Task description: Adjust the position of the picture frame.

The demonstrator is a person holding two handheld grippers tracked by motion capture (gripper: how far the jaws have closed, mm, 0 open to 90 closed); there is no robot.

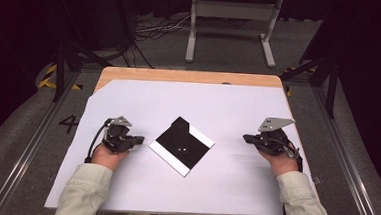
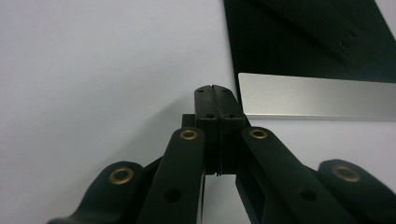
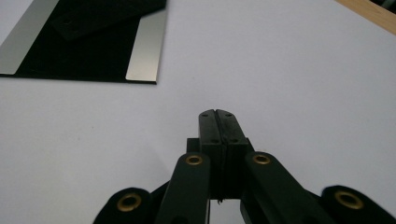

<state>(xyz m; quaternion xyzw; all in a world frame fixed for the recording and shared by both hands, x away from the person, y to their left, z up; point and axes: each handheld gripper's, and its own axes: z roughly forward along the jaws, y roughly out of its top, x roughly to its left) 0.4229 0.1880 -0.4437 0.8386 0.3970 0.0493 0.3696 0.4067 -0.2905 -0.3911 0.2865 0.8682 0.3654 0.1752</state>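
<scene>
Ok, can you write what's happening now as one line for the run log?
left gripper: shut, empty, beside plate | right gripper: shut, empty, apart from plate | black plate with silver edges: flat on white sheet, untouched

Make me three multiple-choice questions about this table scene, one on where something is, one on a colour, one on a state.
1. Where does the black plate with silver edge strips lie?
A. between the two grippers
B. on the floor
C. at the far wooden edge

2. What colour is the sheet covering the table?
A. green
B. white
C. red

3. How do the left gripper jaws stand?
A. wide open
B. clamped on the plate
C. shut on nothing

A: the high view shows it midway between both hands.
B: the sheet is white in every view.
C: the jaws meet, plate beside them.
</scene>
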